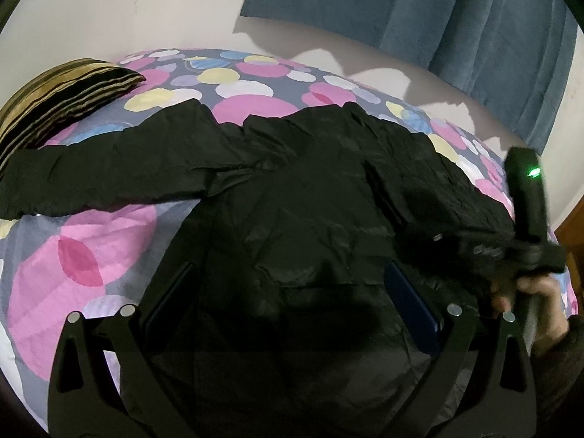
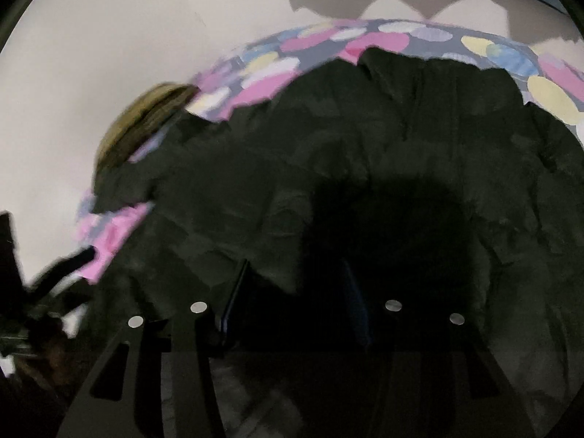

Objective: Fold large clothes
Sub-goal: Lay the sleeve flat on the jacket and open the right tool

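1. Your jacket [image 1: 292,189] lies spread on the dotted bedspread [image 1: 84,255], one sleeve reaching toward the striped pillow [image 1: 54,106].
2. Your left gripper [image 1: 292,292] hangs wide apart over it, holding nothing.
3. Your right gripper [image 2: 295,292] stands parted above the fabric, nothing pinched.

Both wrist views look steeply down and forward from close above the black jacket [image 1: 292,189] toward the far wall, sharing jacket, spotted bed [image 1: 91,255] and striped pillow [image 1: 62,102].
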`<state>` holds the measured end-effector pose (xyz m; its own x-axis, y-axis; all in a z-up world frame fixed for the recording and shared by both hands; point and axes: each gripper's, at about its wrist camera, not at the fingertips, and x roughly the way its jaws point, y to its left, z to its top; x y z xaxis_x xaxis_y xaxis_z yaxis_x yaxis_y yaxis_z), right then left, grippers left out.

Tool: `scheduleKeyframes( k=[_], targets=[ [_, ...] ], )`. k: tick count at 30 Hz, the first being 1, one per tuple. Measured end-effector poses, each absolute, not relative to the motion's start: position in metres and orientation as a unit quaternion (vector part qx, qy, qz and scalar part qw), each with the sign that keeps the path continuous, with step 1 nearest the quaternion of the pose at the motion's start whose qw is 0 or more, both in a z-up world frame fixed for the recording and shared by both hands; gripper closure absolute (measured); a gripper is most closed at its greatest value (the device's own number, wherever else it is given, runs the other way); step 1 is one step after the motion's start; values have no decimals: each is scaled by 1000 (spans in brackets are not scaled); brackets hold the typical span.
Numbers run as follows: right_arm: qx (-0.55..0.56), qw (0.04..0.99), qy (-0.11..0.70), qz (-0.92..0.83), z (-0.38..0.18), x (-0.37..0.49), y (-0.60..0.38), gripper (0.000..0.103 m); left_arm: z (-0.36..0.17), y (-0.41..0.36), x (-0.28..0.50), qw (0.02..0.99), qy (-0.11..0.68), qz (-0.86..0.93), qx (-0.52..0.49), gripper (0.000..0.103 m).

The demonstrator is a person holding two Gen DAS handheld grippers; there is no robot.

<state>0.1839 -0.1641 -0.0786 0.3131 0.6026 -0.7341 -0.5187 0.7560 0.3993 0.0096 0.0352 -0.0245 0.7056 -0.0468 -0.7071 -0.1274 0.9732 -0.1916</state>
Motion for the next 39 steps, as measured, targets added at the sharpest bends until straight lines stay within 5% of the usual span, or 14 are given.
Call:
scheduleKeyframes(
  k=[8, 15, 18, 19, 20, 25, 30, 39],
  targets=[
    [152, 860, 402, 273, -16, 186, -316, 39, -25, 37, 11, 916, 384, 23, -117, 2],
    [275, 854, 439, 49, -73, 216, -474, 42, -25, 35, 11, 915, 385, 22, -116, 2],
    [312, 830, 458, 68, -102, 233, -485, 55, -26, 33, 12, 914, 389, 20, -113, 2],
    [318, 824, 462, 79, -109, 237, -484, 77, -27, 33, 12, 914, 389, 19, -110, 2],
    [321, 817, 470, 87, -117, 244, -481, 81, -27, 32, 13, 914, 390, 19, -109, 2],
    [298, 827, 468, 85, -121, 261, -476, 82, -27, 32, 13, 916, 388, 17, -103, 2],
    [294, 825, 472, 98, -116, 248, -480, 67, -27, 33, 14, 915, 389, 18, -106, 2],
    [250, 831, 489, 88, -124, 231, -471, 71, -33, 39, 16, 909, 400, 33, -114, 2]
  ],
)
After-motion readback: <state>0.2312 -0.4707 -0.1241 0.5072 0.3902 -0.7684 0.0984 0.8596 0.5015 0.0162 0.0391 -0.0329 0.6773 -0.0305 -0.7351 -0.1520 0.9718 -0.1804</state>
